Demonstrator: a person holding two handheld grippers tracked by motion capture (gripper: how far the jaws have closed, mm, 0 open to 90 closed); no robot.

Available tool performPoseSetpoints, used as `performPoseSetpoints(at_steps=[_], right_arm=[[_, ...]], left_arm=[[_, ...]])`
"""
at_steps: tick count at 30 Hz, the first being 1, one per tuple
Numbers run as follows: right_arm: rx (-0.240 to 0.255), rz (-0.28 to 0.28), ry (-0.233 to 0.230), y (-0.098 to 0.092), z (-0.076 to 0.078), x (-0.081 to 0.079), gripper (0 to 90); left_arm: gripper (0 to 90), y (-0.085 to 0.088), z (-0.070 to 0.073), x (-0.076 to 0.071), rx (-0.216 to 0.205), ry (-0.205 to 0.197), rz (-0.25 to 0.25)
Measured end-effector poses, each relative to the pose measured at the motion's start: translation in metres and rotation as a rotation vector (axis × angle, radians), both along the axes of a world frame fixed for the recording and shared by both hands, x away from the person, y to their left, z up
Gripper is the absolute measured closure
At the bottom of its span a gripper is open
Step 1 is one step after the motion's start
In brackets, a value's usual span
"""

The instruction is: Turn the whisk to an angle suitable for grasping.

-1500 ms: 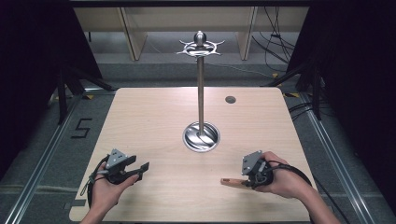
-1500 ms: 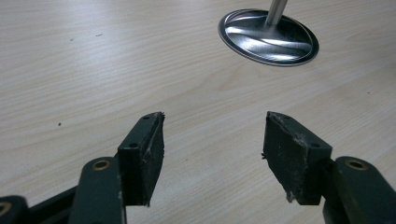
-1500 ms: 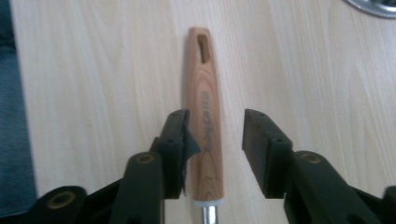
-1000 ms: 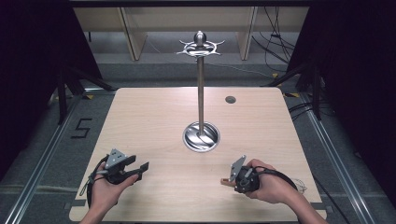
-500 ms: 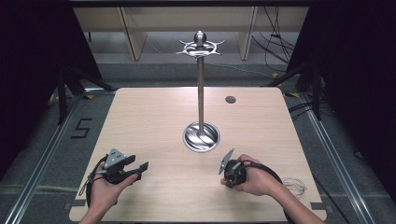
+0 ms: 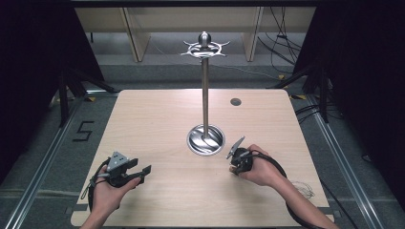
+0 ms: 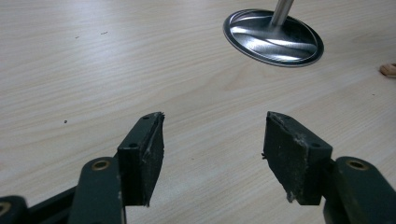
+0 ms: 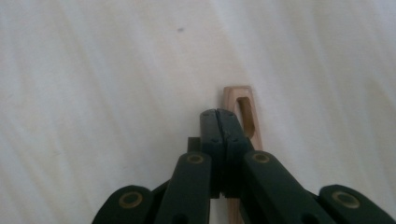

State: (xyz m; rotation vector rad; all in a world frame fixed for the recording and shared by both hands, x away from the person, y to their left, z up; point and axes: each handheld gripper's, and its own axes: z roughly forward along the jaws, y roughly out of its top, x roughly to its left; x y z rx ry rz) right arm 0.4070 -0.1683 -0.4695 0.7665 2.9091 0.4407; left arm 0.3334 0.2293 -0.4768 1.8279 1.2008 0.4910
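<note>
Since the earlier frames the right gripper [image 6: 235, 160] has travelled inward across the table [image 6: 157, 119], from the near right part of the board to a spot just short of the metal stand's round base [image 6: 206, 139], while the left gripper [image 6: 138, 172] has kept its place at the near left. In the right gripper view its two black jaws stand pressed flat together with no gap between the pads, and a thin wooden piece [image 8: 243, 116] runs along their right side and pokes out just past their tips; whether the pads pinch its hidden lower part or it merely lies against them cannot be told. That piece is a pale, flat strip of light wood with a squared, softly rounded end and a long narrow slot cut through it, so the end reads as a slim loop. Below it the table is blurred, a smooth pale wood-grain surface. In the left gripper view the jaws [image 7: 215, 154] stand wide apart with nothing between them, their matt black pads worn and nicked at the edges, brass-coloured pivots showing behind. Ahead of them lies bare laminate with fine grain lines, and farther off, up and to the right of the jaws, sits the polished dish-shaped base [image 7: 273, 37], mirror-bright with swirled reflections, from which a slender steel pole [image 6: 205, 95] rises to a ball-topped crown of curved hooks [image 6: 204, 46].
</note>
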Motion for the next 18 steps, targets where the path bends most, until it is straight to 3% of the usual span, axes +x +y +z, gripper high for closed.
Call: performPoseSetpoints(at_steps=[9, 12, 18], right_arm=[[0.043, -0.112, -0.033, -0.016, 0.001, 0.016, 90.0], [0.055, -0.116, -0.028, -0.018, 0.002, 0.016, 89.5], [0.076, -0.1, -0.039, -0.027, 0.018, 0.012, 76.8]], left_arm=[[37.4, -0.002, -0.001, 0.003, -0.007, 0.008, 0.002], [37.5, -0.003, -0.002, 0.004, -0.013, 0.012, 0.004], [37.4, -0.005, -0.001, 0.003, -0.012, 0.014, -0.003]])
